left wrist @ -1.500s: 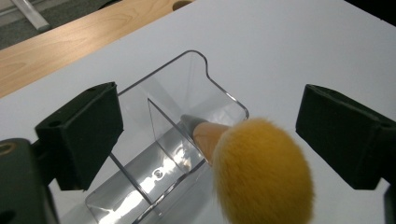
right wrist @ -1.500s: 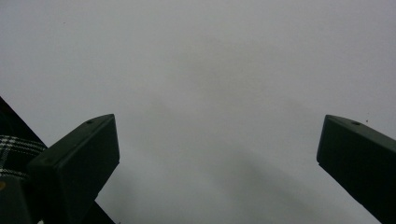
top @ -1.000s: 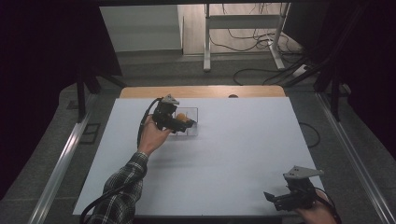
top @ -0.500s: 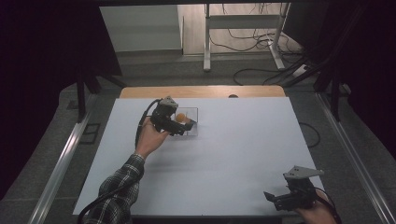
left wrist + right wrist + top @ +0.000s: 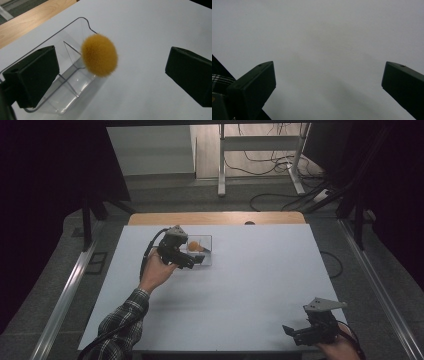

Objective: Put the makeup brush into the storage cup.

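In the left gripper view, a fuzzy orange pom-pom ball (image 5: 99, 55) sits at the centre of the frame, at the near edge of a clear plastic tray (image 5: 75, 30) whose divider wall runs behind it; whether it rests on the rim or hangs just over it cannot be told. The left gripper (image 5: 196, 262) hovers in the upper left of the high view with its jaws spread wide to either side of the ball, gripping nothing. The step in hand looks like the approach to a pick of the ball from the tray. Next, the jaws need to sink around the ball and close gently. The right gripper (image 5: 293, 333) waits at the lower right over the white table (image 5: 260, 280), jaws wide apart and empty.
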